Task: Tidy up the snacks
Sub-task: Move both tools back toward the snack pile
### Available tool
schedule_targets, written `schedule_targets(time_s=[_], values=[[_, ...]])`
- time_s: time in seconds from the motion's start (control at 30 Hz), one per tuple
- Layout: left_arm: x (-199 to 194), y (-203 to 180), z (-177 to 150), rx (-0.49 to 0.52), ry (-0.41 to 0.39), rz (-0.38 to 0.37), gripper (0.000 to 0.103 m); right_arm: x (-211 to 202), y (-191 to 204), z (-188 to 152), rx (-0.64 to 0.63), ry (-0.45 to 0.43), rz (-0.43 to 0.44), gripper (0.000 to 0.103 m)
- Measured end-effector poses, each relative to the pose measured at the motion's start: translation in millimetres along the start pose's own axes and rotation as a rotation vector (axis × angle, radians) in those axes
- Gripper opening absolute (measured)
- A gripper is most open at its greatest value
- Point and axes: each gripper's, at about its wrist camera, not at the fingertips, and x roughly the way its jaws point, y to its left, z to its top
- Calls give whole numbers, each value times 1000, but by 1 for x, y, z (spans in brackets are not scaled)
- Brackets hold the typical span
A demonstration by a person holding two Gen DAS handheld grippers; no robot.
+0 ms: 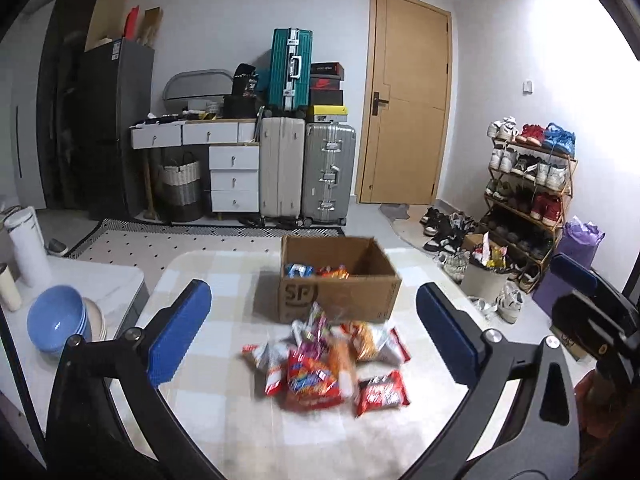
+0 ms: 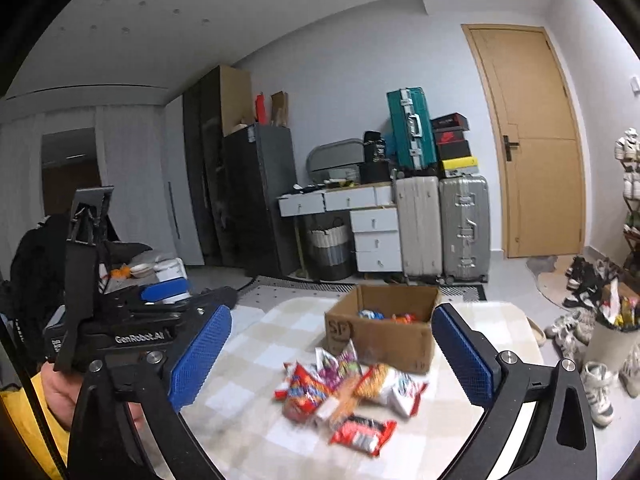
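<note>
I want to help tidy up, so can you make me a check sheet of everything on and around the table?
Surface: cream-and-white checked tablecloth, mostly bare.
Job's things: loose pile of shiny snack packets in front of brown cardboard box; a few packets already inside.
Clutter: stacked blue bowls, white flask on side counter.
Grippers: left tool open, empty; right tool open, empty.
Cables: nothing seen.
Surroundings: three suitcases, wooden shoe rack, closed door.
</note>
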Motion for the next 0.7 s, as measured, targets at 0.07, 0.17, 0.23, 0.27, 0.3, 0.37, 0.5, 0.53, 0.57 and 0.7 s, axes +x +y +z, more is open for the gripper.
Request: schedule_targets(time_s=[0.07, 0.17, 0.23, 0.27, 0.3, 0.37, 0.5, 0.53, 0.57, 0.7], values=[[2, 10, -20, -16, 11, 7, 102, 3, -3, -22, 6, 36, -30, 102], [3, 24, -54, -43, 23, 21, 102, 11, -6, -47, 22, 94, -42, 102], [8, 34, -72, -62, 37, 32, 102, 15, -6, -61, 26, 115, -48, 102], [11, 37, -80, -71, 45, 38, 102, 16, -5, -68, 28, 125, -47, 102], [11, 41, -90, -79, 58, 38, 102, 19, -5, -73, 30, 134, -43, 102], [29, 44, -101, -77, 82, 46, 102, 24, -5, -81, 35, 153, -39, 102], [57, 41, -107, -57, 143, 25, 102, 36, -3, -94, 41, 186, -36, 102], [60, 40, -110, -62, 148, 15, 102, 39, -4, -96, 43, 199, -37, 102], [64, 40, -112, -64, 151, 13, 102, 46, -4, -96, 44, 216, -38, 102], [84, 34, -109, -58, 178, 12, 102, 69, -8, -103, 30, 281, -63, 102]])
